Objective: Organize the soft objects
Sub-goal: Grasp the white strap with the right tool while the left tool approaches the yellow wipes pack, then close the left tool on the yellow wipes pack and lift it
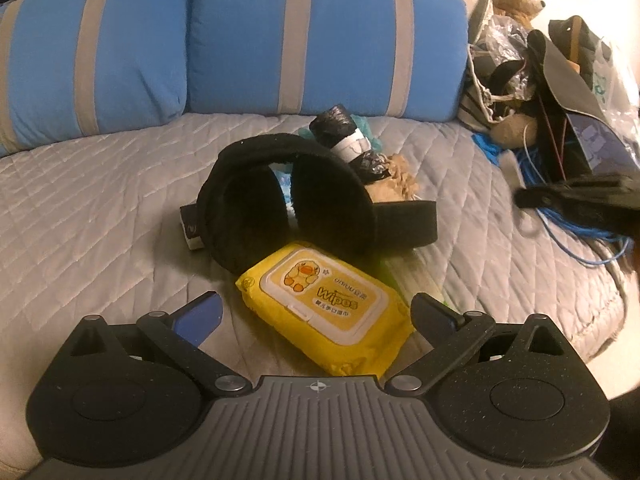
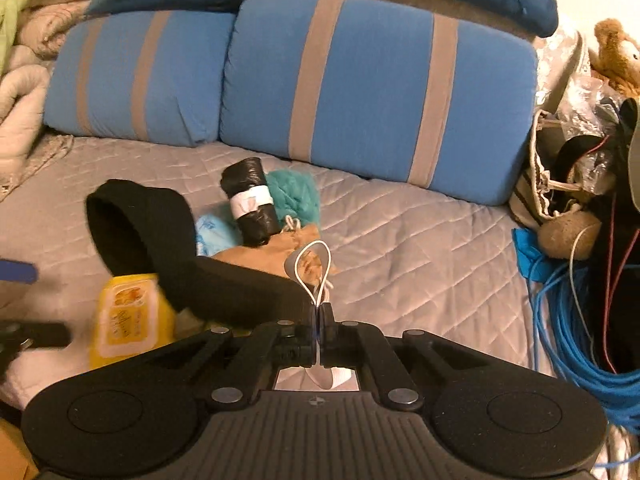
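Pillows (image 1: 224,48) two, wipes pack (image 1: 324,304) one, left tool (image 1: 316,316) wide, right tool (image 2: 320,312) pinching white cord loop (image 2: 312,268).

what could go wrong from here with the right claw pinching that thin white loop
1. The right claw is shut on only the thin white loop, so it may slip out.
2. The loop runs toward the tan pouch wedged under the black earmuffs and the black bag roll; pulling could drag the pile.
3. The left claw stands open over the yellow wipes pack, steadying nothing.

A quilted grey bed (image 2: 400,248) carries a yellow wipes pack (image 1: 324,304) near left; coiled blue cable (image 2: 576,320) lies far right.
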